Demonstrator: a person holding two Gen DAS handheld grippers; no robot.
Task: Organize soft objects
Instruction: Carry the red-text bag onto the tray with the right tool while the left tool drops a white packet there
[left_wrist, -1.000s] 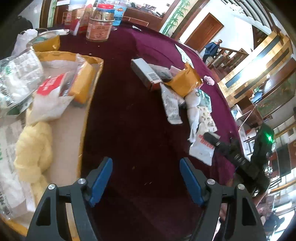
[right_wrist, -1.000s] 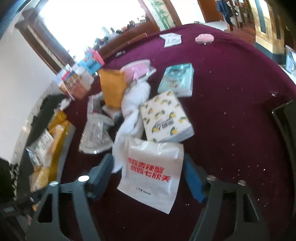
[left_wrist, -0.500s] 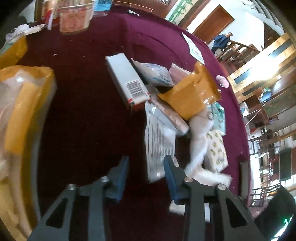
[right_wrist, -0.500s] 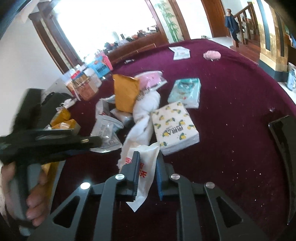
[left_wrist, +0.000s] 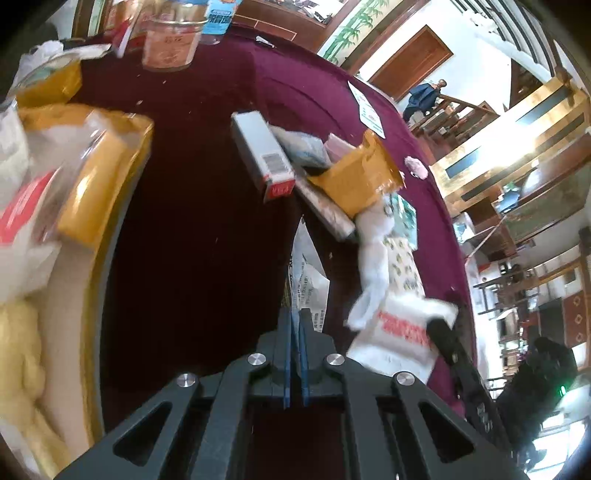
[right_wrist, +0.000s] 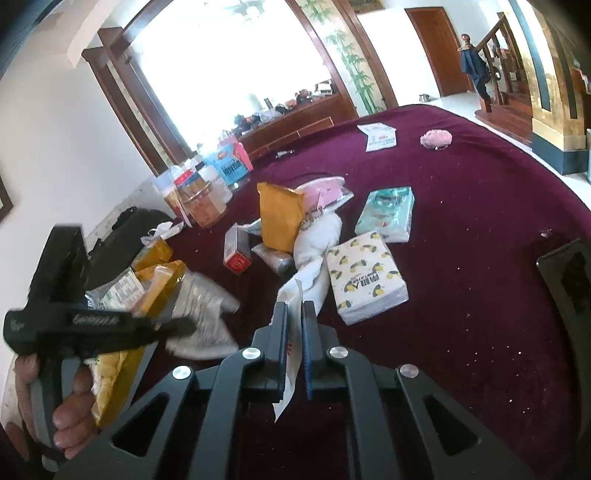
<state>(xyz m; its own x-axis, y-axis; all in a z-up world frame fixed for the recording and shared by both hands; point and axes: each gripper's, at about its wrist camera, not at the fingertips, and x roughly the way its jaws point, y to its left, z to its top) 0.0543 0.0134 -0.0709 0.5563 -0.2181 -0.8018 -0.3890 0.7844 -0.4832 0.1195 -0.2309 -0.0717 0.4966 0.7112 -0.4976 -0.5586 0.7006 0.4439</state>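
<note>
My left gripper is shut on the edge of a clear printed plastic packet and holds it up off the maroon table. My right gripper is shut on a white pouch with red lettering, also seen in the left wrist view. The left gripper shows at the left of the right wrist view, with the clear packet hanging beside the tray. A white cloth, a lemon-print tissue pack, a teal tissue pack and a yellow mailer lie in a pile.
A yellow-rimmed tray at the left holds several soft packets and a yellow cloth. A grey carton lies beside the pile. Jars and bottles stand at the table's far edge. A pink puff and a leaflet lie farther back.
Both grippers went from open to shut. The left one closed on the clear packet and lifted it toward the tray; the right one closed on the white red-lettered pouch and raised it.
</note>
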